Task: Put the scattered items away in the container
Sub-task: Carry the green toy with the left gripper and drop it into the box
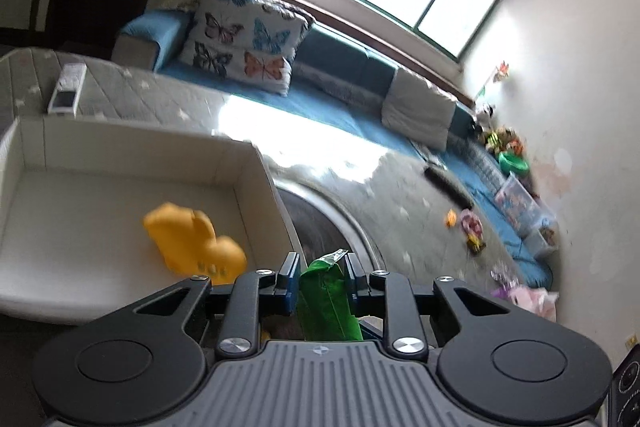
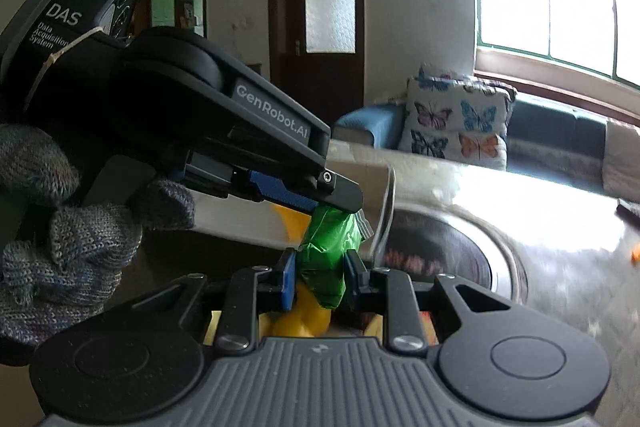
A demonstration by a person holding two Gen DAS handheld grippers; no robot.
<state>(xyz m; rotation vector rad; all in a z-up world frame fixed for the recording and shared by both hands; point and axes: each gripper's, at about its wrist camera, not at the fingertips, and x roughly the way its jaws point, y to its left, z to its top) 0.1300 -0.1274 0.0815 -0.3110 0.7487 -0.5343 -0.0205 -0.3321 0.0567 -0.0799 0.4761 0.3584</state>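
the white container (image 1: 256, 183) fills the left wrist view from 8 to 11 o'clock, with a yellow toy (image 1: 192, 239) already lying inside it. the green packet (image 1: 326, 301) is at 6 o'clock, just right of the container's near corner. the left claw (image 1: 323, 277) is closed on its upper end. in the right wrist view the right claw (image 2: 318, 277) pinches the same packet lower down, and the gloved left hand (image 2: 72, 227) at 9 o'clock tilts its tool down toward 4 o'clock. to do this step well, i think one claw should let go first, then the other carries the packet over the wall before it releases.
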